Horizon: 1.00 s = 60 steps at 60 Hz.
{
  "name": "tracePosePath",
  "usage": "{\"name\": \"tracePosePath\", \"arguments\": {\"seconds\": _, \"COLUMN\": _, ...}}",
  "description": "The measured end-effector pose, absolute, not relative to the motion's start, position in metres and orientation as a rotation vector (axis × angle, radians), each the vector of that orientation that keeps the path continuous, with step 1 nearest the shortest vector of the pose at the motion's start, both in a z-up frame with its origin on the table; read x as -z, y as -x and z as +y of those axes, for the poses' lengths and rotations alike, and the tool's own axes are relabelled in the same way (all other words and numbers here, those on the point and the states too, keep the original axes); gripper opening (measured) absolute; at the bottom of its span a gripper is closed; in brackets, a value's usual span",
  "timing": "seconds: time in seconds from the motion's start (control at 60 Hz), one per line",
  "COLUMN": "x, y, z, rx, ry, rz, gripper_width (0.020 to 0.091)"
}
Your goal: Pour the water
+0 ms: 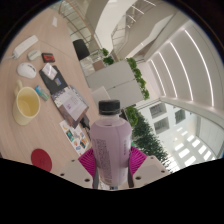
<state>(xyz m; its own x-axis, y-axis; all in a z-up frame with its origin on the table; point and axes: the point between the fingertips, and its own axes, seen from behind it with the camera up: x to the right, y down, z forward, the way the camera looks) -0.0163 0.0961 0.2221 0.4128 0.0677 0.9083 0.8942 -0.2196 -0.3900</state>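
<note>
1. Gripping: the gripper (110, 165) is holding a bottle (110, 140) between its two fingers, the magenta pads (88, 160) pressing against both sides of the bottle's lower body.
2. Bottle: it is showing a pale, slightly pinkish translucent body with a black cap (108, 106) on top; it is standing upright along the fingers and is appearing lifted, with the table well beyond it.
3. Table (50, 60): a light wooden surface is lying beyond and to one side of the bottle, seen at a strong tilt.
4. Yellow cup (26, 104): it is sitting on the table, well apart from the bottle, its mouth facing the camera.
5. Red round object (41, 159): it is resting near the table's close edge, beside the fingers; its kind is hard to tell, possibly a lid or coaster.
6. Small clutter: a white item (27, 71) and a dark item (49, 72) are lying beyond the yellow cup, with papers or boxes (72, 102) lying between the cup and the bottle.
7. Surroundings: green plants (138, 78) and white railings or balcony levels (185, 70) are spreading beyond the bottle on the side away from the table.
</note>
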Motion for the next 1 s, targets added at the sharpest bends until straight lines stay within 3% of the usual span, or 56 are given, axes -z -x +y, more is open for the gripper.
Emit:
{"name": "tracePosePath", "arguments": {"seconds": 0.233, "x": -0.168, "y": 0.107, "z": 0.122, "rx": 1.527, "ry": 1.223, "rz": -1.676, "gripper_width": 0.0394}}
{"name": "tracePosePath", "arguments": {"seconds": 0.317, "x": -0.166, "y": 0.122, "z": 0.128, "rx": 1.650, "ry": 1.034, "rz": -1.896, "gripper_width": 0.0392}}
{"name": "tracePosePath", "arguments": {"seconds": 0.417, "x": -0.168, "y": 0.120, "z": 0.121, "rx": 1.728, "ry": 0.995, "rz": -1.985, "gripper_width": 0.0394}}
{"name": "tracePosePath", "arguments": {"seconds": 0.517, "x": -0.152, "y": 0.125, "z": 0.132, "rx": 1.660, "ry": 1.040, "rz": -2.026, "gripper_width": 0.0394}}
{"name": "tracePosePath", "arguments": {"seconds": 0.617, "x": -0.167, "y": 0.120, "z": 0.134, "rx": 1.526, "ry": 1.226, "rz": -1.861, "gripper_width": 0.0394}}
{"name": "tracePosePath", "arguments": {"seconds": 0.7, "x": -0.181, "y": 0.120, "z": 0.136, "rx": 1.273, "ry": 1.478, "rz": -1.454, "gripper_width": 0.0397}}
{"name": "tracePosePath", "arguments": {"seconds": 0.85, "x": -0.242, "y": 0.114, "z": 0.143, "rx": 0.642, "ry": 1.720, "rz": -0.741, "gripper_width": 0.0435}}
{"name": "tracePosePath", "arguments": {"seconds": 0.933, "x": -0.224, "y": 0.101, "z": 0.125, "rx": 0.158, "ry": 1.797, "rz": -0.375, "gripper_width": 0.0514}}
{"name": "tracePosePath", "arguments": {"seconds": 1.0, "x": -0.205, "y": 0.104, "z": 0.122, "rx": -0.089, "ry": 1.788, "rz": -0.253, "gripper_width": 0.0522}}
